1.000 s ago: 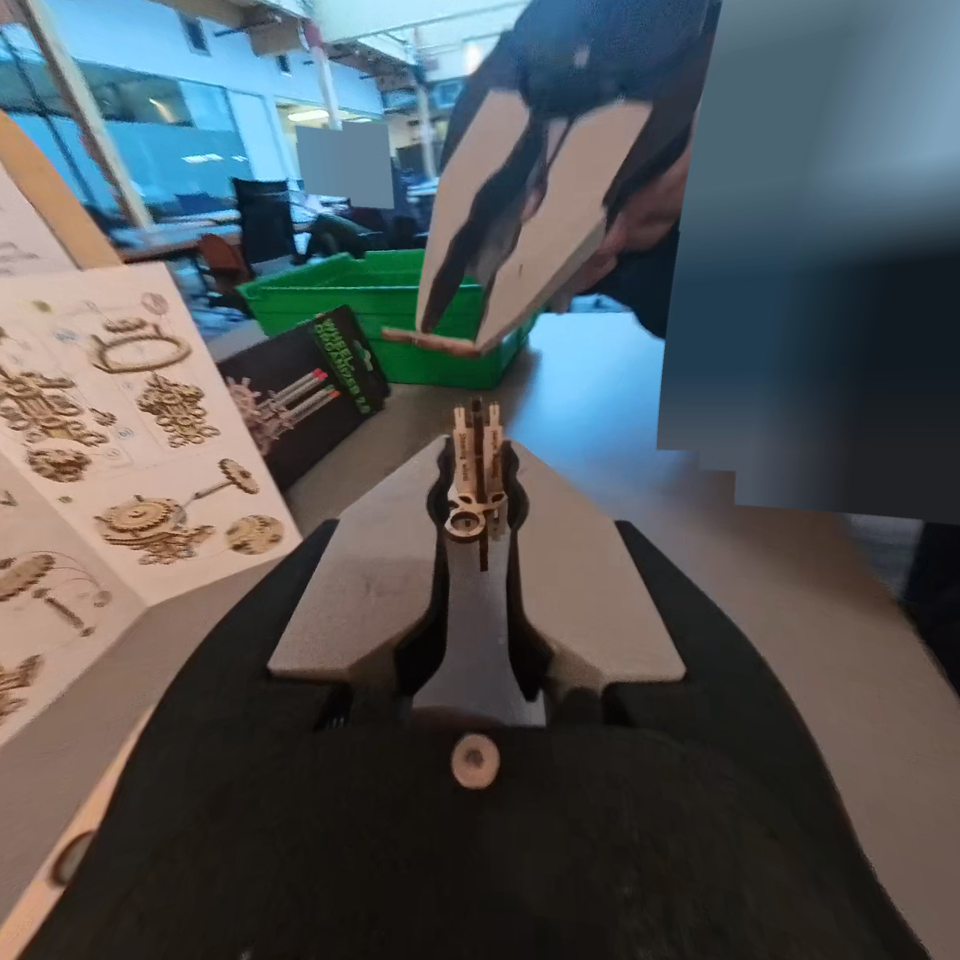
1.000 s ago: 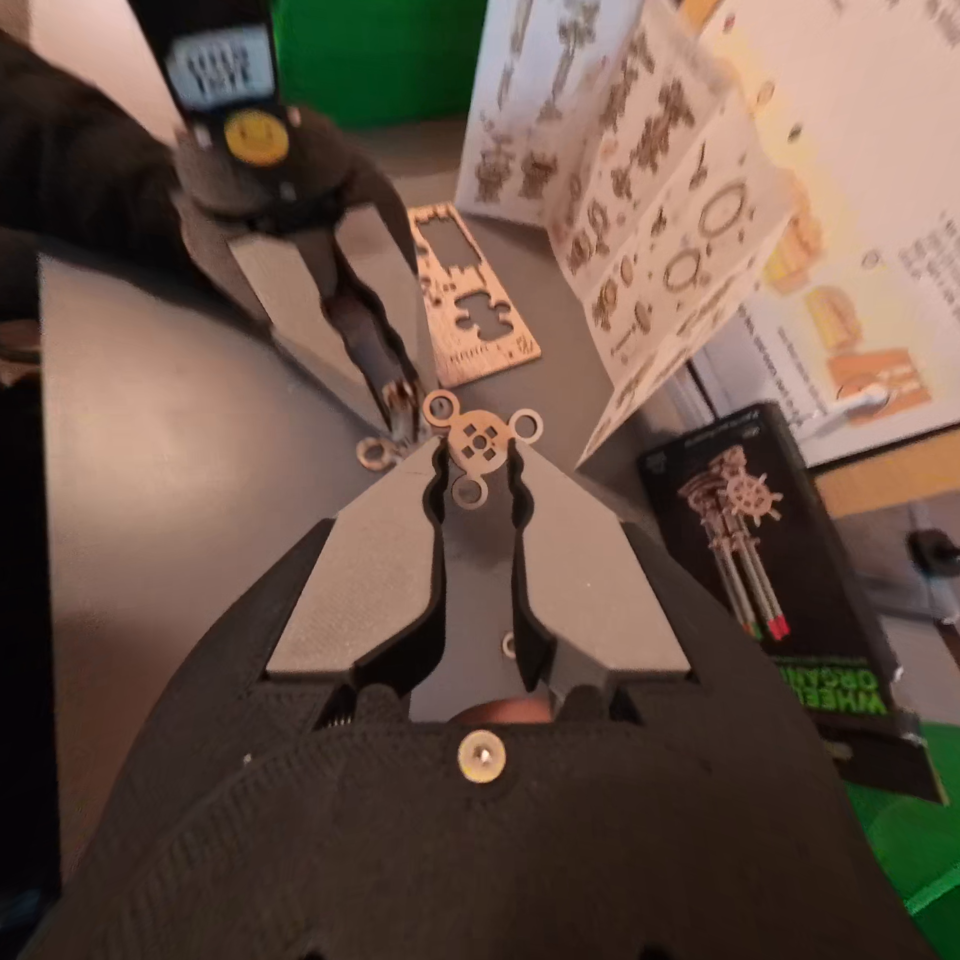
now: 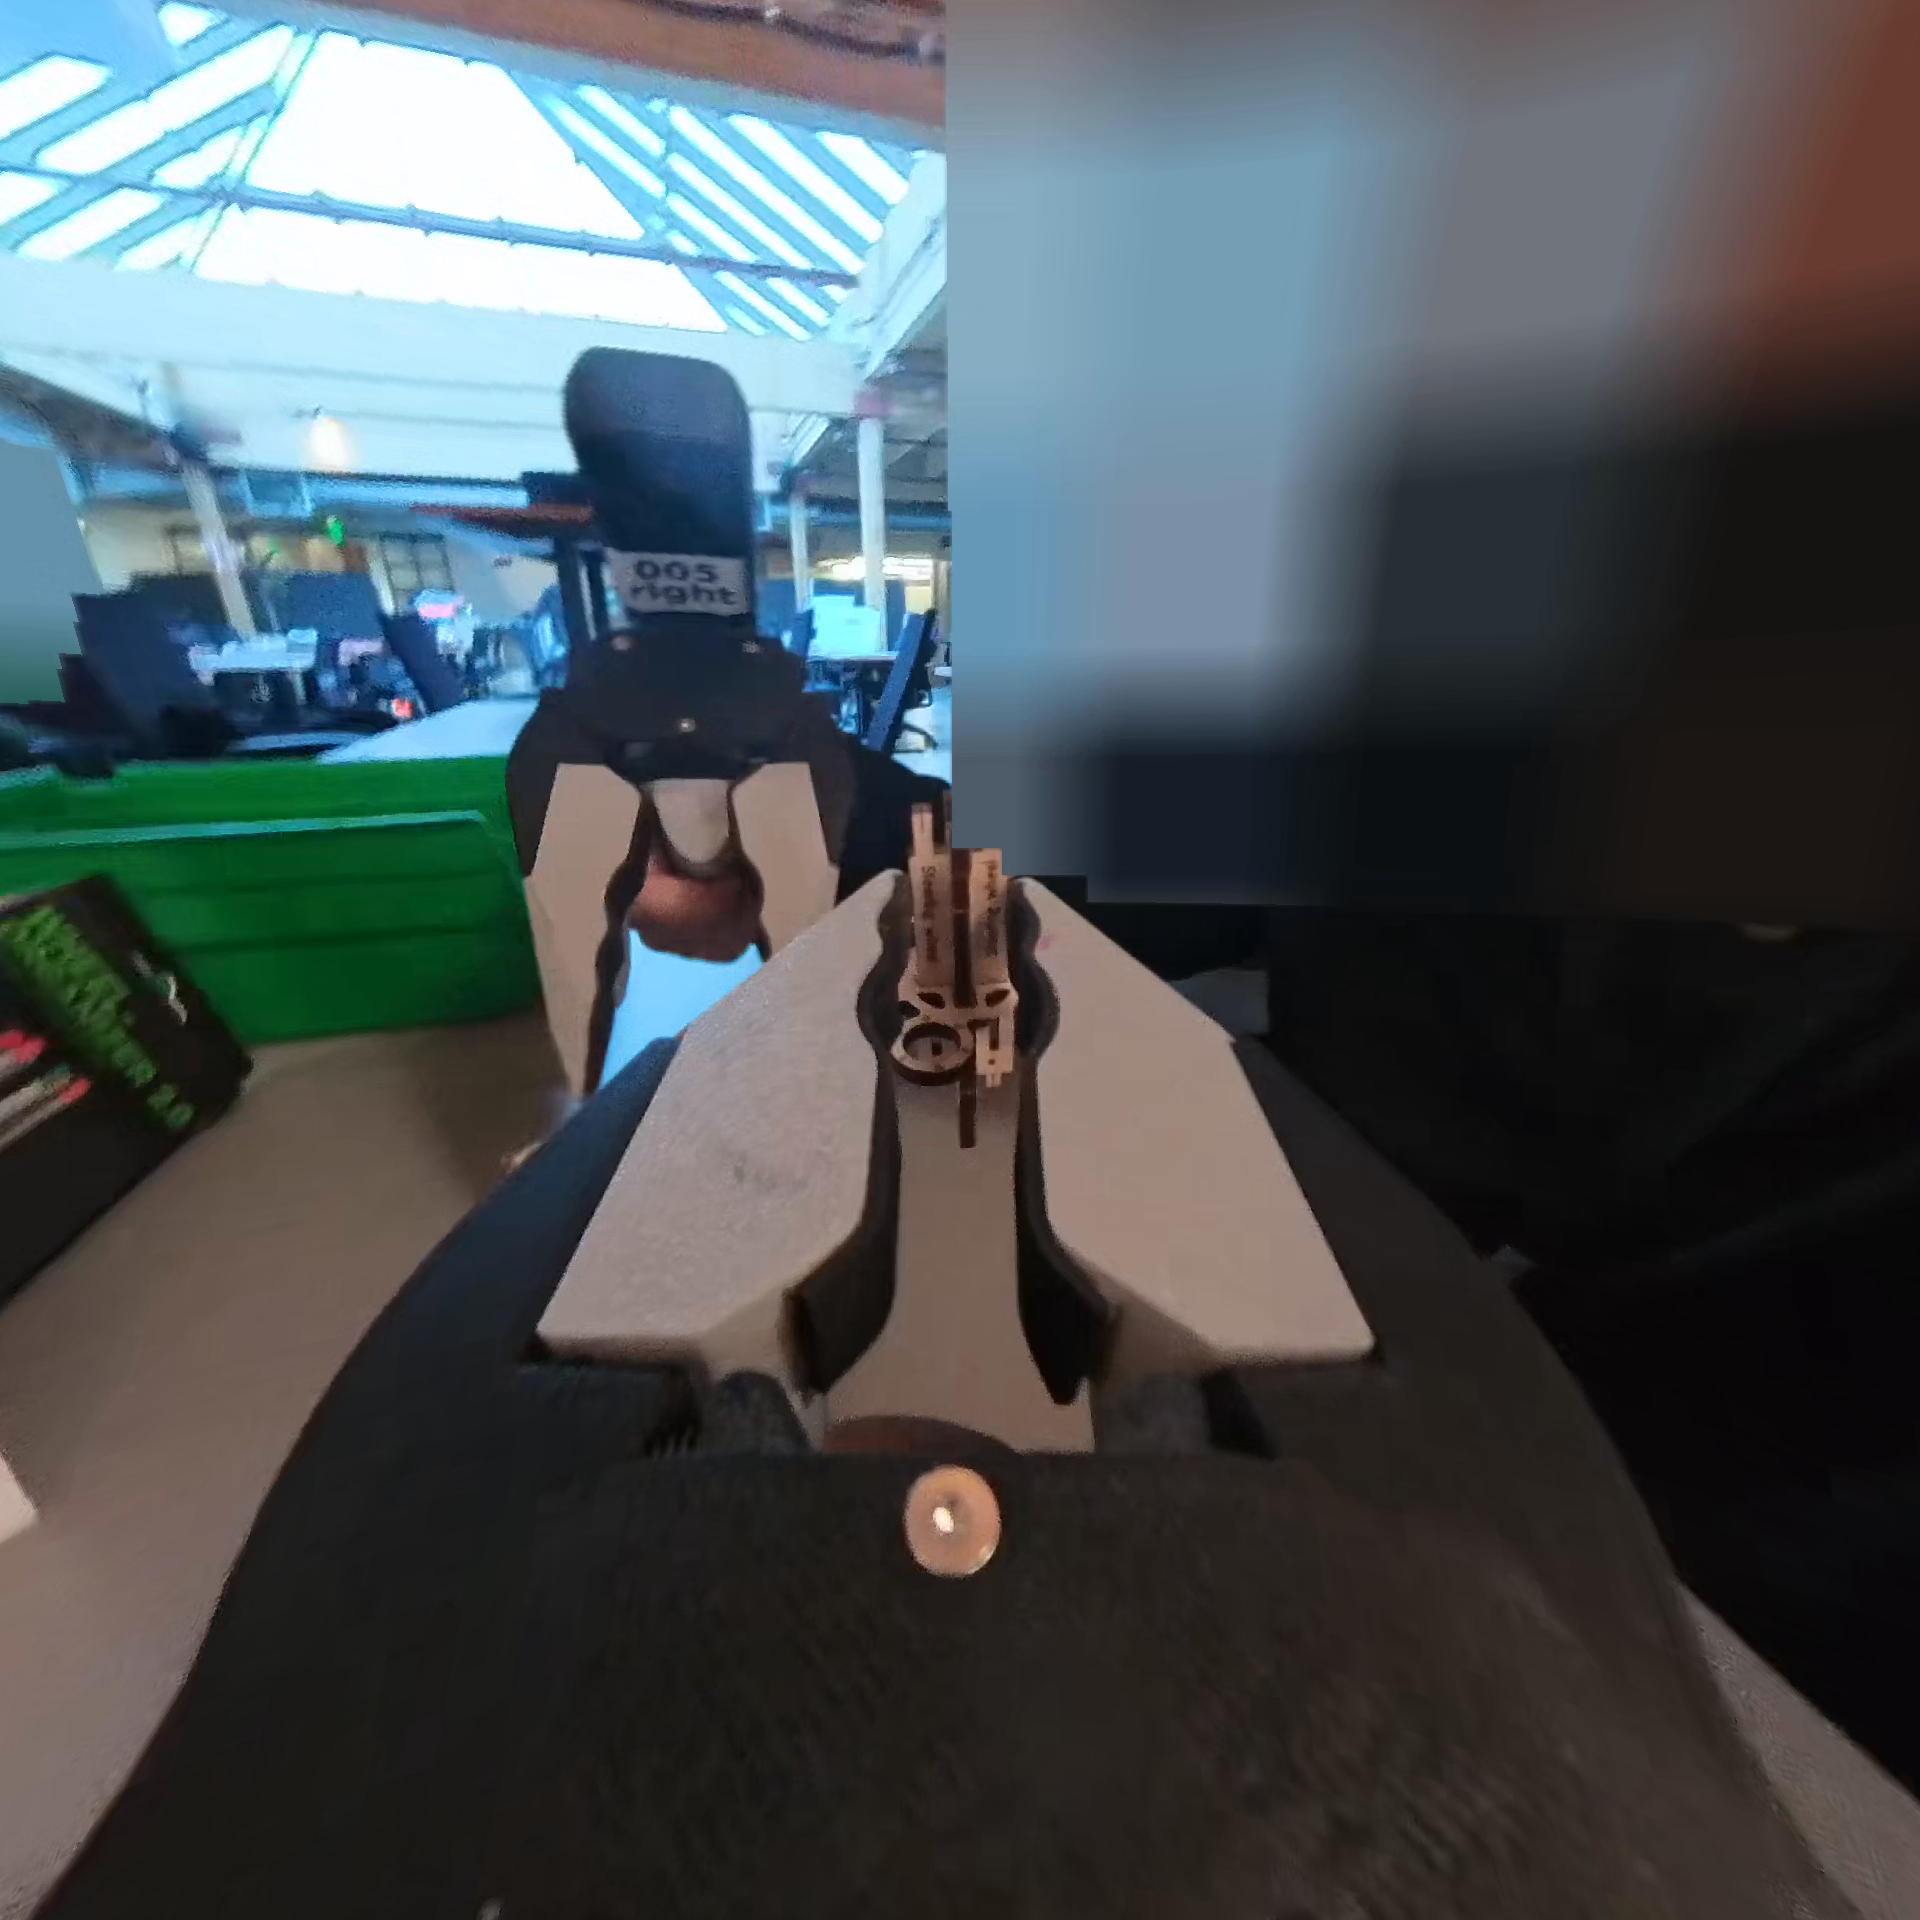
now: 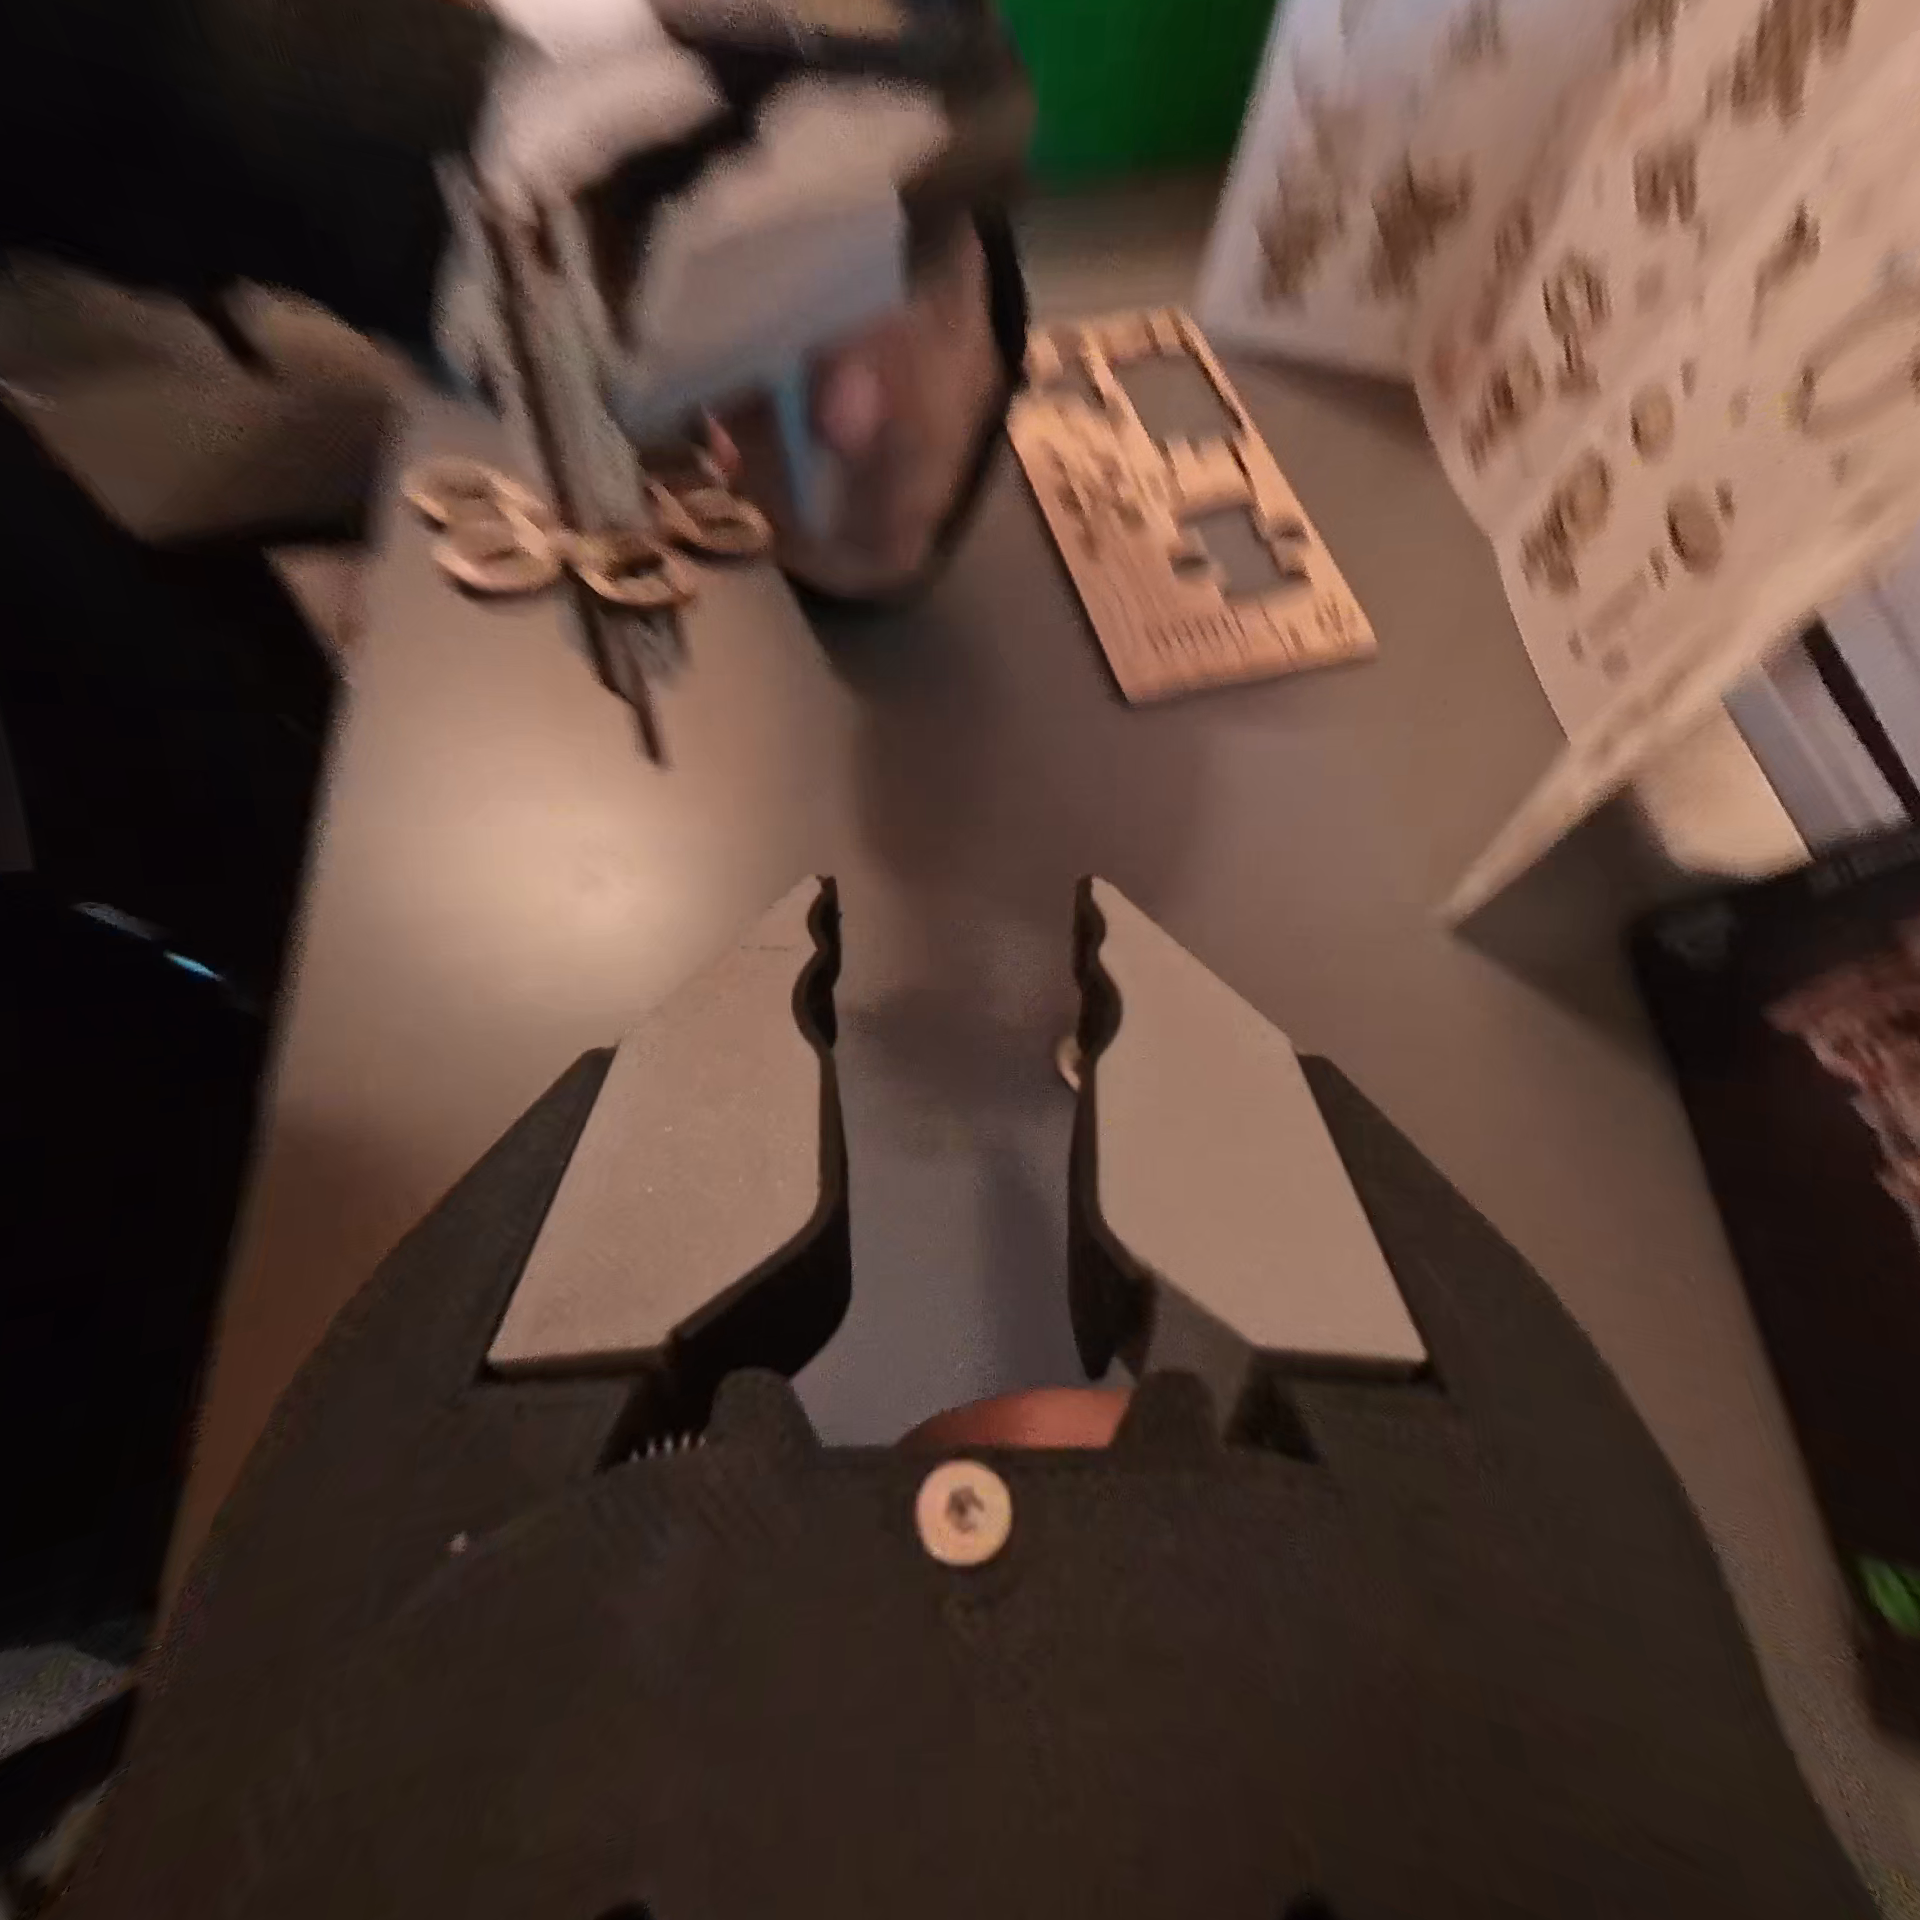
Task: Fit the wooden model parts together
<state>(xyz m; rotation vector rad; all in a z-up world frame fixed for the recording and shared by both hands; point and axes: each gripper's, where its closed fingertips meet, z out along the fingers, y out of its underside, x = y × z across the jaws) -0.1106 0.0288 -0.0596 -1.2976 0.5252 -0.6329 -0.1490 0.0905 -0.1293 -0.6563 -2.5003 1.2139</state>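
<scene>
**Wooden assembly in the left gripper, right gripper empty**

Between the tips of the left gripper [image 3: 954,971], in the left wrist view, we see the wooden assembly [image 3: 956,997]: thin upright strips with a small ring at their lower end, the jaws clamped tight on it. Beyond and to the left stands the right gripper [image 3: 597,1039], pointing down toward the grey table [image 3: 187,1299], its jaws apart. A green bin [image 3: 312,904] sits behind it, and a black box [image 3: 94,1049] lies at the left edge.

In the right wrist view, heavily blurred, we find the right gripper [image 4: 956,914] with its jaws set wide and nothing between them, above the table. At upper left the left gripper [image 4: 582,499] carries the assembly, ringed lobes around its strips. A punched-out wooden sheet [image 4: 1195,520] lies flat on the table, beside a propped instruction sheet [image 4: 1662,364].
</scene>
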